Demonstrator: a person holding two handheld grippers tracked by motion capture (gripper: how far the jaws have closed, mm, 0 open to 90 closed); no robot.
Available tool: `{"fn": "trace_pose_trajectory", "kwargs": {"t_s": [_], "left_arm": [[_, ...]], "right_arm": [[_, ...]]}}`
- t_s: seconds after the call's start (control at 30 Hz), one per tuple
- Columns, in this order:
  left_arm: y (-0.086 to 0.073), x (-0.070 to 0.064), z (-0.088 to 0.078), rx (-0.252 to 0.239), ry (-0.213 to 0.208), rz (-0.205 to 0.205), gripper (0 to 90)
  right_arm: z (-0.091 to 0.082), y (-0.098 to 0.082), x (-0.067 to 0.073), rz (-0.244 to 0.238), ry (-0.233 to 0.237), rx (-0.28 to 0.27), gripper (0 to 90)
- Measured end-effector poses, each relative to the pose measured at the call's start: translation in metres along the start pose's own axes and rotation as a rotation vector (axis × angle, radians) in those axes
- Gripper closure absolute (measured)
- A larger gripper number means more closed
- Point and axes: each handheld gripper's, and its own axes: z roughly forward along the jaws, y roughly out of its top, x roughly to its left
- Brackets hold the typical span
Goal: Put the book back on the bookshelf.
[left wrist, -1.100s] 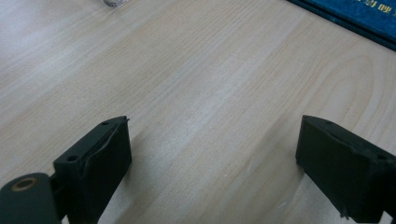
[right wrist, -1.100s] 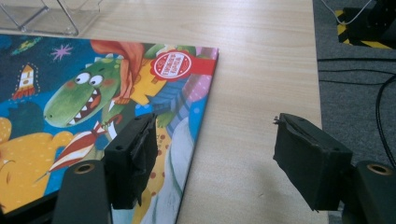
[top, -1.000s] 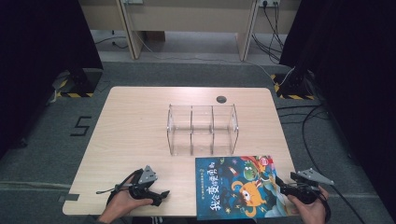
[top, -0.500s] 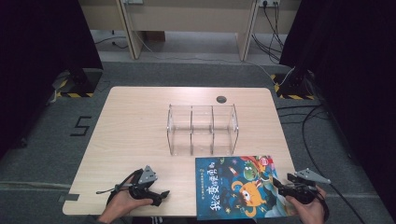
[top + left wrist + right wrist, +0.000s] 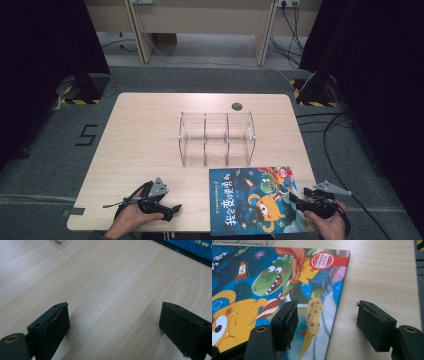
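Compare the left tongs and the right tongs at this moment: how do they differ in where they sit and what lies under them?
1. The left tongs sit over bare table; the right tongs sit at the picture book.
2. In the gripper views, the left tongs straddle only wood, while the right tongs straddle the book's edge, one jaw over the cover, one over wood.
Both are open and hold nothing.

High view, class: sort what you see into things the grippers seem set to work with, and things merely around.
Likely in the job:
picture book, right gripper open with its fingers astride the book's edge
clear divided organiser
left gripper, open over bare table

Just about:
floor cables
number 5 floor marking
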Motion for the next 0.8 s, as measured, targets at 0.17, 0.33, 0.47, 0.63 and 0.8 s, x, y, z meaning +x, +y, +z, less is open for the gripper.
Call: {"fn": "trace_pose_trajectory", "kwargs": {"t_s": [0.17, 0.33, 0.47, 0.63, 0.8], "left_arm": [[0.0, 0.0, 0.0, -0.001, 0.0, 0.0, 7.9], [0.0, 0.0, 0.0, 0.0, -0.002, 0.002, 7.4], [0.0, 0.0, 0.001, 0.001, -0.003, 0.002, 6.6], [0.0, 0.0, 0.001, 0.001, -0.004, 0.003, 6.4], [0.0, -0.001, 0.001, 0.001, -0.004, 0.003, 5.9]], "right_arm": [[0.001, 0.0, 0.0, 0.011, 0.018, 0.001, 34.2], [0.004, -0.001, 0.004, 0.031, 0.086, -0.003, 35.2], [0.004, -0.001, 0.006, 0.04, 0.095, -0.004, 33.7], [0.003, -0.001, 0.005, 0.089, 0.108, -0.01, 33.0], [0.004, -0.001, 0.011, 0.078, 0.111, 0.001, 31.0]]}}
